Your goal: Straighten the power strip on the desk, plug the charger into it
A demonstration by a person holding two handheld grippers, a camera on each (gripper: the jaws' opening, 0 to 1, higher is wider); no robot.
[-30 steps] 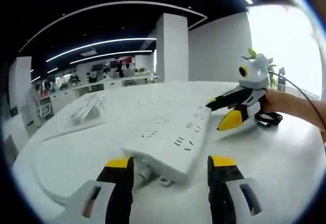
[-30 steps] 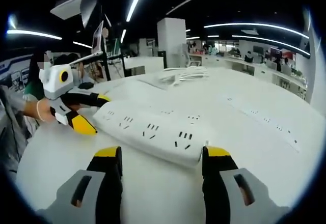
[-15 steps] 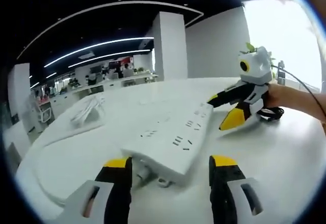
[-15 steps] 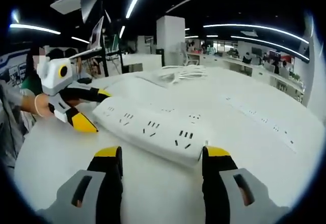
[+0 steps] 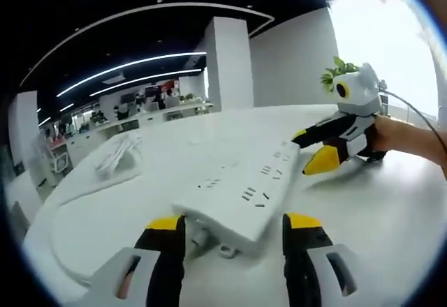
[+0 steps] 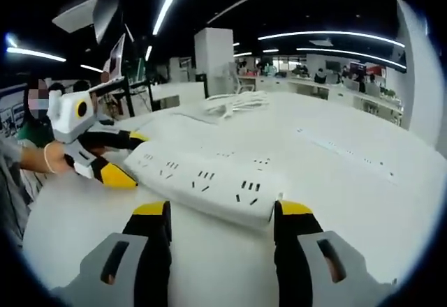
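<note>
A: On the desk (image 6: 363,202), power strip (image 6: 209,181) lies skewed; left gripper (image 5: 234,231) and right gripper (image 6: 220,218) gape wide at opposite ends, holding nothing.

B: Close both evenly, then swing it straight.

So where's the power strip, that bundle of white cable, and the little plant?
power strip (image 6: 209,181), right gripper view, top face by the sockets.
white cable bundle (image 6: 236,102), right gripper view, middle of the coil.
plant (image 5: 334,72), left gripper view, its leaves.
</note>
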